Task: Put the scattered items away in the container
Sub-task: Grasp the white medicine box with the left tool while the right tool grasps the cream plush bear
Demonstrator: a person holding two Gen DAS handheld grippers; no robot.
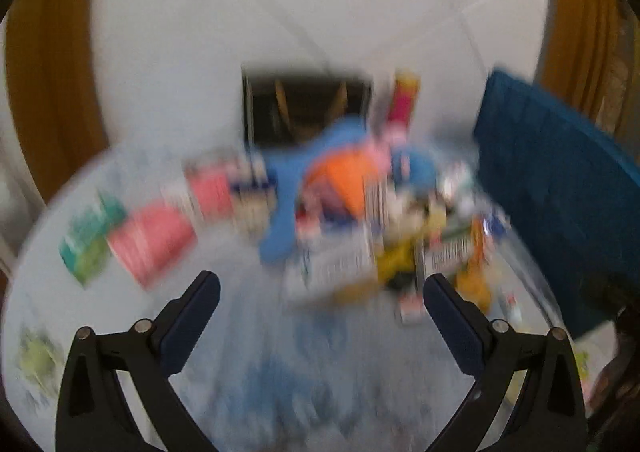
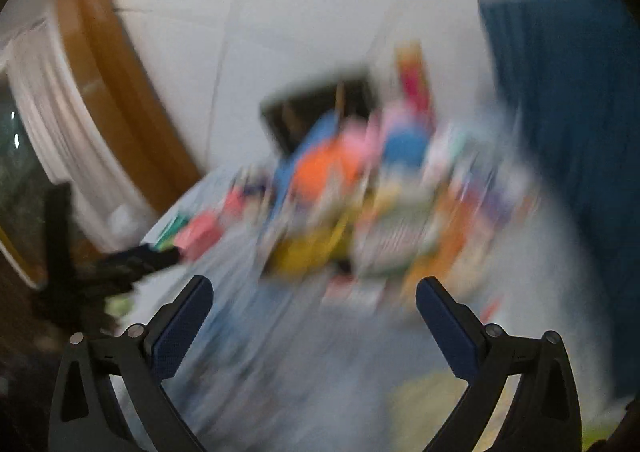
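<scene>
Both views are heavily blurred. A pile of colourful packets and small items [image 1: 360, 220] lies on a pale table [image 1: 240, 332], with a blue item [image 1: 288, 192], an orange item [image 1: 344, 184], a pink packet [image 1: 152, 240] and a green packet [image 1: 88, 248]. A dark open box [image 1: 304, 108] stands behind the pile. My left gripper [image 1: 322, 288] is open and empty, short of the pile. In the right wrist view the pile [image 2: 360, 212] and box [image 2: 316, 108] show too. My right gripper [image 2: 314, 292] is open and empty, short of the pile.
A blue fabric-covered object [image 1: 560, 192] stands at the right of the table, also in the right wrist view [image 2: 568, 132]. A wooden frame [image 1: 48, 72] and white wall lie behind. A dark shape [image 2: 120, 264] sits at the table's left in the right wrist view.
</scene>
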